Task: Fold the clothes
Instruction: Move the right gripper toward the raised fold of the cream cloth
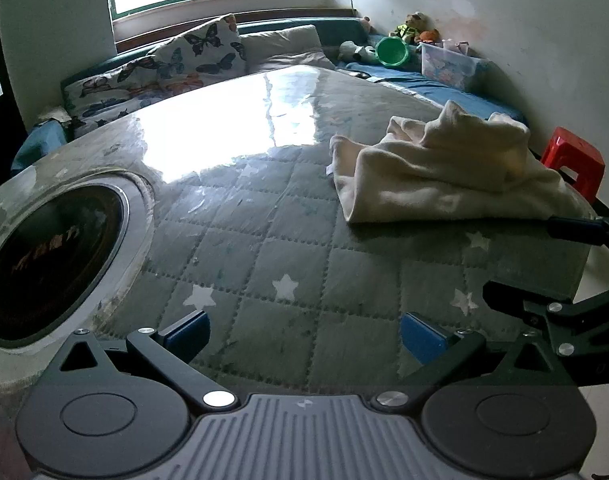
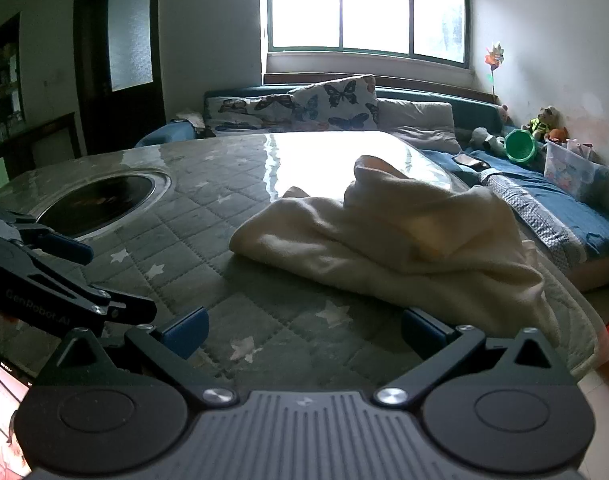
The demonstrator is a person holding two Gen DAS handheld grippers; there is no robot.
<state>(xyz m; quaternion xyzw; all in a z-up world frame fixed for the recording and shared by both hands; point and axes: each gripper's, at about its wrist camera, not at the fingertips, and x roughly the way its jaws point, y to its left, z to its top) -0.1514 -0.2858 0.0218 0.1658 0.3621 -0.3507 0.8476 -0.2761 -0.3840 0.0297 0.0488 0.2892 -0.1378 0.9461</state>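
Lying crumpled on the quilted star-patterned cover point(image 1: 288, 240) of the table is the cream garment point(image 2: 388, 240), bunched toward the table's right edge. We are holding the right gripper point(image 2: 304, 330) just in front of its near hem, fingers spread wide, gripping nothing and touching nothing. We are holding the left gripper point(image 1: 302, 334) further left over bare cover, its blue pads point(image 1: 186, 330) equally wide apart and empty. A round dark inset point(image 1: 52, 260) is sitting in the tabletop at the left.
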